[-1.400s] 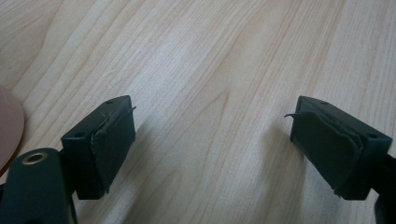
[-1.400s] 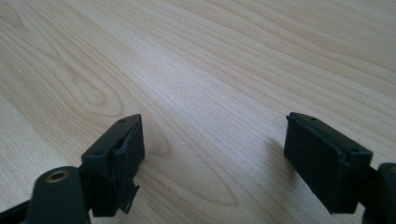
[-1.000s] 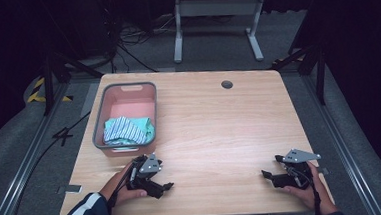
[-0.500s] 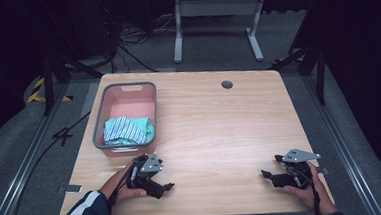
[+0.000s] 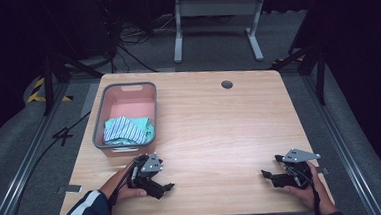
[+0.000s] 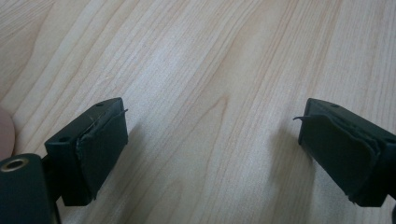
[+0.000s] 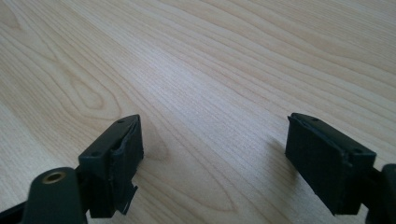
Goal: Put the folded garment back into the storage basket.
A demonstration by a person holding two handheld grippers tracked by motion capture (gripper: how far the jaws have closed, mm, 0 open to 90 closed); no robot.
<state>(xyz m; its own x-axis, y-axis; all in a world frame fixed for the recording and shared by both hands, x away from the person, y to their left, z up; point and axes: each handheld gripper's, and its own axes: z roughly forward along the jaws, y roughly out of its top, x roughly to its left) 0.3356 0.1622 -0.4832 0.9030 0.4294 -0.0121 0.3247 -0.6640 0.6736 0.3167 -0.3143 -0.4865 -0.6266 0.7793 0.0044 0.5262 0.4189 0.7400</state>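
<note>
My left gripper [image 5: 164, 188] rests low over the wooden table [image 5: 220, 130] near its front left edge, held by a hand in a dark striped sleeve. In the left gripper view its jaws [image 6: 212, 140] stand wide apart with only bare wood between them; they have just been opening a little further. My right gripper [image 5: 269, 177] sits near the front right edge in the other hand. It is open too [image 7: 212, 149], with nothing between its pads.
A pink basket [image 5: 98, 128] with a grey rim stands at the table's left, just beyond my left gripper. A folded blue-striped cloth [image 5: 127, 130] lies in it. A round cable hole [image 5: 226, 84] sits near the far edge. A metal stand's legs [image 5: 213, 16] rise behind the table.
</note>
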